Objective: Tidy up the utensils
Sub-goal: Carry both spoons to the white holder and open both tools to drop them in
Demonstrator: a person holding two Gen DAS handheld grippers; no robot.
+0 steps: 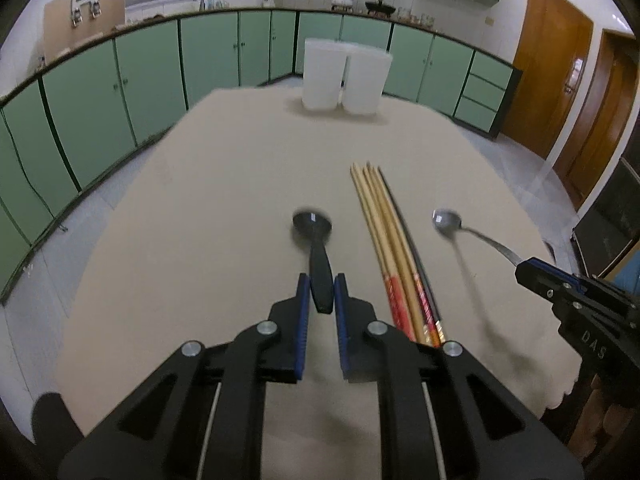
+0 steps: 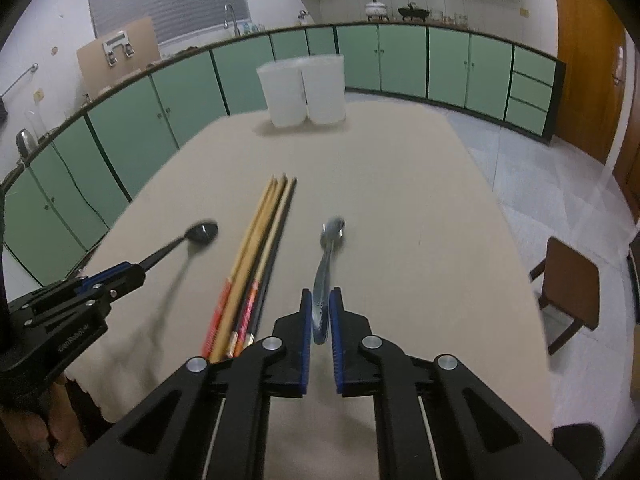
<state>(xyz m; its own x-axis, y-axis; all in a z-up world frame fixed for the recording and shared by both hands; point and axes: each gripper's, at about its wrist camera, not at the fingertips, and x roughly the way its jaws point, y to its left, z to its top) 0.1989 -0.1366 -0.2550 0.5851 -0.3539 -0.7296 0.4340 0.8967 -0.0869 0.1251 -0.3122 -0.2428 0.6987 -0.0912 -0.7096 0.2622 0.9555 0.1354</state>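
Jaws clamped: left gripper point(image 1: 321, 280) on black spoon point(image 1: 316, 240), right gripper point(image 2: 321, 295) on metal spoon point(image 2: 326, 264) (both lifted); chopsticks point(image 2: 256, 264) between, 2 tubs point(image 1: 344, 76) beyond.

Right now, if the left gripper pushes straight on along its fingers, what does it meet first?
Likely bare beige tablecloth: the left gripper, holding the black plastic spoon, points down at it, well short of the two white plastic containers. Depth unclear.

Two spoons: black spoon point(image 1: 314, 236) left, metal spoon point(image 1: 452, 222) right. Two white containers point(image 1: 344, 76) far, side by side. Chopsticks point(image 1: 390, 248) bundled between spoons; exact count unclear.
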